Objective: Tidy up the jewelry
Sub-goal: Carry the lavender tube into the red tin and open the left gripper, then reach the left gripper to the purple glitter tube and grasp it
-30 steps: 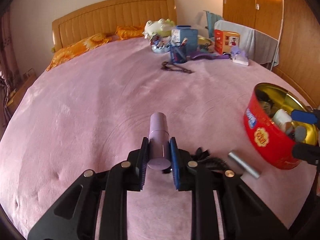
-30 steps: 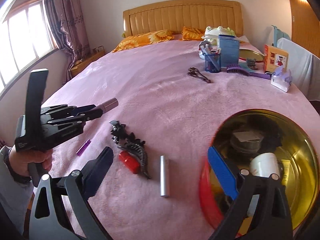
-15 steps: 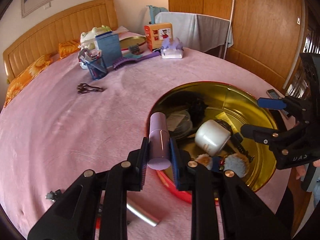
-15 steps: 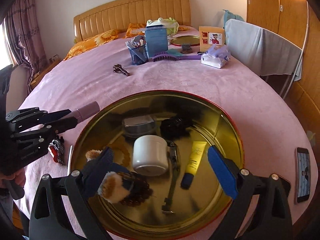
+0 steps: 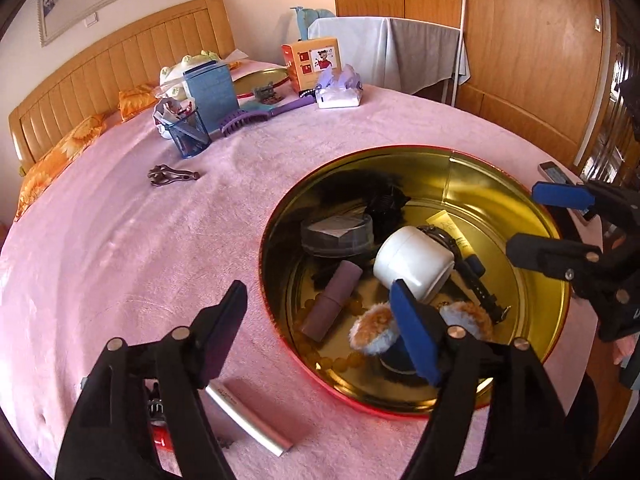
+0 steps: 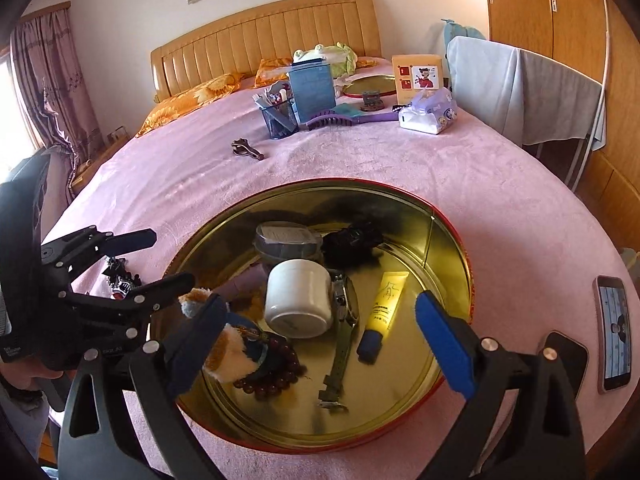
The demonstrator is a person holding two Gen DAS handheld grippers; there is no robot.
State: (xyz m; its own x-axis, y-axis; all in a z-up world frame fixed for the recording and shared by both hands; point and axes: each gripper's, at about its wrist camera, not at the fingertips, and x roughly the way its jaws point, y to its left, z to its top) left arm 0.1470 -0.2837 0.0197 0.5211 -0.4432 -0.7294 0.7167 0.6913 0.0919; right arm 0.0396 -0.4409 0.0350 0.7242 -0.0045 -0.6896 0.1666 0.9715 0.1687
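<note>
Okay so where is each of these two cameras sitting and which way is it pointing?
Left wrist view: on the left claw, angled down over the round tin toward the wardrobe; its own open fingers show, just opened, nothing between them, and the right claw at right.
Right wrist view: on the right claw, angled down over the tin toward the headboard; its open fingers show, the left claw and a hand at left.
Both share the tin, white jar, mauve tube and pink bedspread.

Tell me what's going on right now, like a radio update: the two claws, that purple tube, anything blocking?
Left gripper jaws just opened, empty. Right gripper open, empty, over the tin. Purple tube lying inside the tin beside the white jar. Nothing blocking.
</note>
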